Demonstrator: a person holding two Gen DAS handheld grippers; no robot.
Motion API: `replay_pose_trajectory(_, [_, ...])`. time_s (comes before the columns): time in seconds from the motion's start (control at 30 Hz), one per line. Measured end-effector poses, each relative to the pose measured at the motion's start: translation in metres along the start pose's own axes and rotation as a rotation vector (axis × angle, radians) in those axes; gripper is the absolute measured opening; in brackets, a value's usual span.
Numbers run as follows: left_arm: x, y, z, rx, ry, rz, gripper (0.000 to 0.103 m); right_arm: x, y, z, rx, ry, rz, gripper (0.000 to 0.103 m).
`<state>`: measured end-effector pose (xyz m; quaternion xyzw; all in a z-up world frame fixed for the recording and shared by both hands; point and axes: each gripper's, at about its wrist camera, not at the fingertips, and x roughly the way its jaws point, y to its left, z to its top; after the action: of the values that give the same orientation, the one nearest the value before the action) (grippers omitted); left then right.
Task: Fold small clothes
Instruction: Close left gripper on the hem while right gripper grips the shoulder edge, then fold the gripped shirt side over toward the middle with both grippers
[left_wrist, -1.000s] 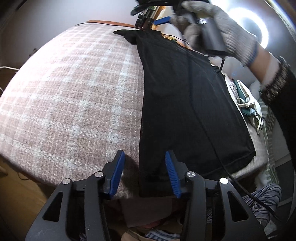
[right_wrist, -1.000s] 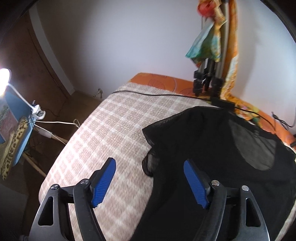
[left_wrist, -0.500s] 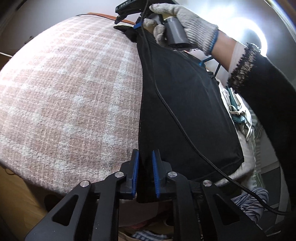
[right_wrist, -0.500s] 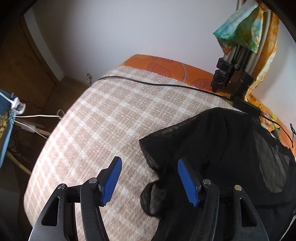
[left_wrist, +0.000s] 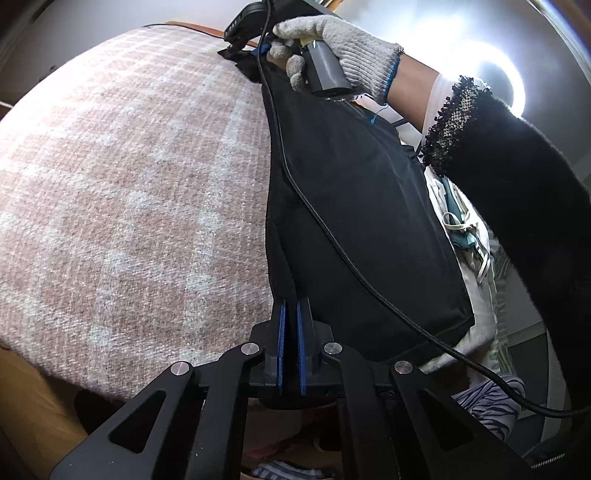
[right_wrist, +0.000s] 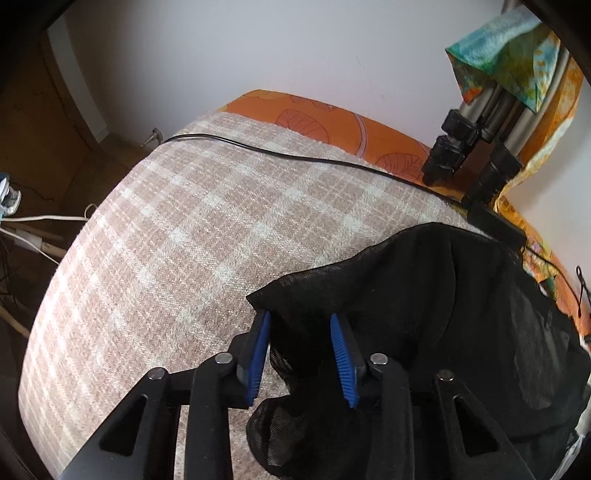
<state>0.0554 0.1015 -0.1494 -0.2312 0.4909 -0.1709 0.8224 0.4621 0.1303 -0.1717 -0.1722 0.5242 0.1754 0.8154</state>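
1. Two grippers work our black garment (left_wrist: 354, 206), which lies on the right of the plaid blanket (left_wrist: 129, 206).
2. Our left gripper (left_wrist: 290, 314) clenches its near corner.
3. Our right gripper (right_wrist: 300, 334) is closing around its far corner, pads not yet pressing.

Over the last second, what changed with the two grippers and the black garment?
The left gripper closed from open onto the near edge of the black garment and now pinches it. The right gripper came down over the garment's far corner; its jaws are closing with sheer fabric between them, not yet clamped. The garment lies flat as before on the checked blanket; the tripod has not moved.
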Motion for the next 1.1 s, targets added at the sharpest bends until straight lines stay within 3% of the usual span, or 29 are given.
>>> replay_pose_trajectory(0.07, [-0.001,0.0,0.0,0.0,-0.005,-0.011,0.002,-0.001,0.001,0.0,-0.014,-0.005,-0.01,0.004])
replay_pose_trajectory(0.13, [-0.003,-0.002,0.001,0.008,-0.015,-0.014,0.002,-0.002,-0.002,0.002,-0.003,-0.01,-0.005,0.001])
replay_pose_trajectory(0.6, [-0.004,-0.036,0.003,0.115,-0.039,-0.06,0.001,-0.064,-0.063,-0.007,0.105,-0.14,0.013,0.0])
replay_pose_trajectory(1.1, [0.023,-0.086,0.005,0.234,0.012,-0.13,0.001,-0.107,-0.146,-0.038,0.178,-0.195,-0.082,0.0])
